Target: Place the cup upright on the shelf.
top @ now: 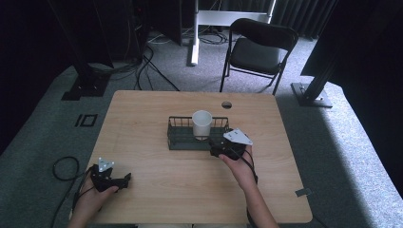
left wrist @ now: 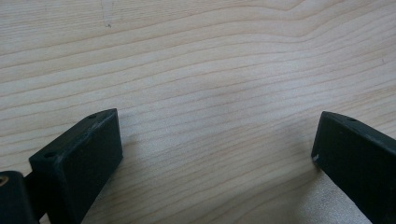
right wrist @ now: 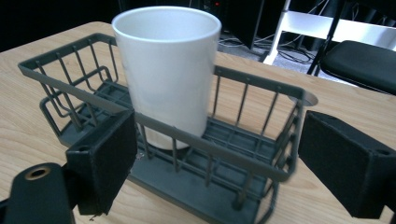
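Observation:
A white cup stands upright inside a dark wire basket at the middle of the wooden table. My right gripper is open just in front of the basket's right end, its jaws spread on either side of the near rail, nothing held. My left gripper rests low at the table's front left, open, with bare wood between its jaws.
A black folding chair stands beyond the table's far edge. A round cable hole sits near the far edge. Black frame posts and cables are on the carpet around the table.

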`<state>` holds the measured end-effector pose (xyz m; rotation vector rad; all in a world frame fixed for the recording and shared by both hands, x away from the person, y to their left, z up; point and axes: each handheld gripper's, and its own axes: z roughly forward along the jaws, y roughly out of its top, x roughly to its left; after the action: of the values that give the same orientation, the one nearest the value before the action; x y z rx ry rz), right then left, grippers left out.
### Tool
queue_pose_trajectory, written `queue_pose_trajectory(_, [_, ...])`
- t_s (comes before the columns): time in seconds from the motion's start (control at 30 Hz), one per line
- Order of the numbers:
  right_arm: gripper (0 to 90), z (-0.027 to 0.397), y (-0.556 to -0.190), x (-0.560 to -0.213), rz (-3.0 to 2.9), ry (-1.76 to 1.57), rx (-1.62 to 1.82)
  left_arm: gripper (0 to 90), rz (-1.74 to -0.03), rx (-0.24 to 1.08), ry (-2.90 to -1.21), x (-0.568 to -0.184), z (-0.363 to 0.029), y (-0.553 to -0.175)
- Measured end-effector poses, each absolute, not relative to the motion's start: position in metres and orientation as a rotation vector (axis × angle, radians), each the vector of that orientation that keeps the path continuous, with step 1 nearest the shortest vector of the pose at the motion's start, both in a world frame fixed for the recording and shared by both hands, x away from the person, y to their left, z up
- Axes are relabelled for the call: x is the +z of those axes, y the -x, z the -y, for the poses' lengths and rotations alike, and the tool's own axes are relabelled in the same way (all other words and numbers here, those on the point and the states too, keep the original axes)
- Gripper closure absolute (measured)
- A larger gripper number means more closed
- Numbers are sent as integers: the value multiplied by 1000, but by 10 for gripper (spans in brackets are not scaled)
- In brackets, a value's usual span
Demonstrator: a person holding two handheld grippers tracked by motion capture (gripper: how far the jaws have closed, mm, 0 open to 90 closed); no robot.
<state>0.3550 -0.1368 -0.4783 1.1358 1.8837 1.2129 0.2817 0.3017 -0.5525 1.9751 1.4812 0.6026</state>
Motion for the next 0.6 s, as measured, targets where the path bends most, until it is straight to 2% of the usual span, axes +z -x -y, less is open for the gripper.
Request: queue_pose_trajectory(0.6, [117, 172, -335, -497, -1890, -1147, 1212, 22, -1481, 602, -1978, -552, -302, -282])
